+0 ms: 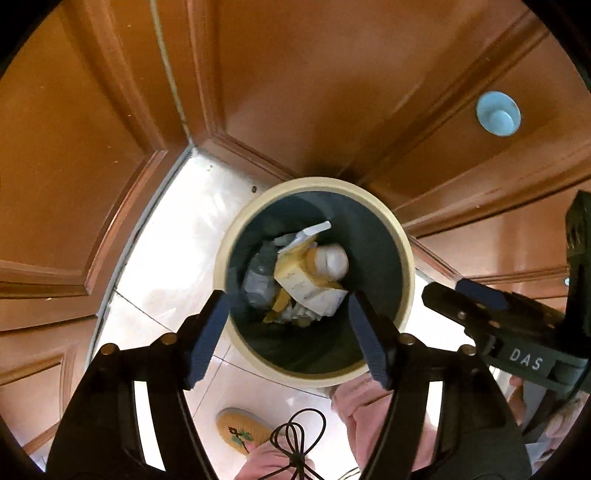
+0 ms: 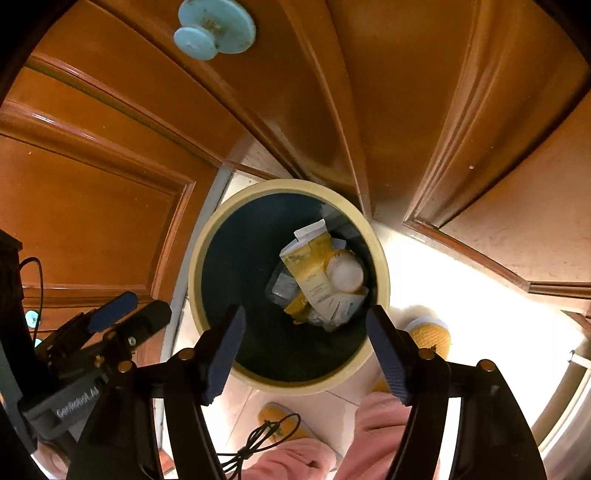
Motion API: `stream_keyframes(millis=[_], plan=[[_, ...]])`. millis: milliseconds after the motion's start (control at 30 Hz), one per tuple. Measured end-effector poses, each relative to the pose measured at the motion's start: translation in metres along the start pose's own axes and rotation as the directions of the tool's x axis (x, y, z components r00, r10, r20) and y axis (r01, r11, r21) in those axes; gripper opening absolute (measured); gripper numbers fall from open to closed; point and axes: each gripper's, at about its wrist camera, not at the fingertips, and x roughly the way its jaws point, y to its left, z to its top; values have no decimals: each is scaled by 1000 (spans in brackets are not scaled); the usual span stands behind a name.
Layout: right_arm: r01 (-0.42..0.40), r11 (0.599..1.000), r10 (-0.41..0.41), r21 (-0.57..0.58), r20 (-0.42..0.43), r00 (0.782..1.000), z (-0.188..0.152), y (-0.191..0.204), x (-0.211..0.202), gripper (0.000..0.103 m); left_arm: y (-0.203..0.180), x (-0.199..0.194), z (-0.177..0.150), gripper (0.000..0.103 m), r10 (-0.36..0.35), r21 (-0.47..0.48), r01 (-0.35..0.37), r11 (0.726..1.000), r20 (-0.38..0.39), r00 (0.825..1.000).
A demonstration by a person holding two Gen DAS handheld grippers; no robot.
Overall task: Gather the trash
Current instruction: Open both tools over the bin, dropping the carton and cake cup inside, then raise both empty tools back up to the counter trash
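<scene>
Below both wrist cameras, a round trash bin (image 1: 406, 273) with a cream rim and dark interior stands on a pale tiled floor (image 1: 166, 258), close against brown wooden door panels (image 1: 314, 92). Inside the bin lies the collected trash: a yellow-and-white carton (image 1: 299, 277), a pale round cup (image 1: 332, 260) touching it, and a grey wrapper (image 1: 260, 284) beside the carton. The same carton (image 2: 314, 273) and cup (image 2: 345, 275) show in the right wrist view, resting toward the far right of the bin (image 2: 195, 273).

The left gripper (image 1: 288, 314) points steeply down over the bin mouth with its 2 blue-padded jaws spread apart and nothing between them. The right gripper (image 2: 306, 328) hangs likewise, jaws released and empty; it also appears at the right edge of the left view (image 1: 465, 295). The left gripper shows at the lower left of the right view (image 2: 125, 310).

A light blue doorstop (image 2: 214, 27) is fixed to the door. Pink trouser legs (image 2: 376, 424), a yellow slipper (image 2: 430, 330) and a looped black cable (image 1: 295, 439) fill the lower field.
</scene>
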Motion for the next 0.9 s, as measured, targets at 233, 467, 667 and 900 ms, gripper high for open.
stream_keyframes(millis=[233,467,667,900], plan=[[20,999,-20,-36,3,1000,-7,8,-4,69,3,-20,0,65,16,-26,-16,1000,11,1000],[21,999,-21,-45,-4,1000,-9,20,-21,69,3,-53,-2,65,16,-48,-16,999,18,1000],[16,999,-16,-47,-4,1000,-14,41,-69,69,-4,-114,-1,65,10,-51,-8,999,31,999],[-1,999,3,-47,24,1000,-14,80,-173,69,-18,-221,12,65,-15,-48,18,999,76,997]])
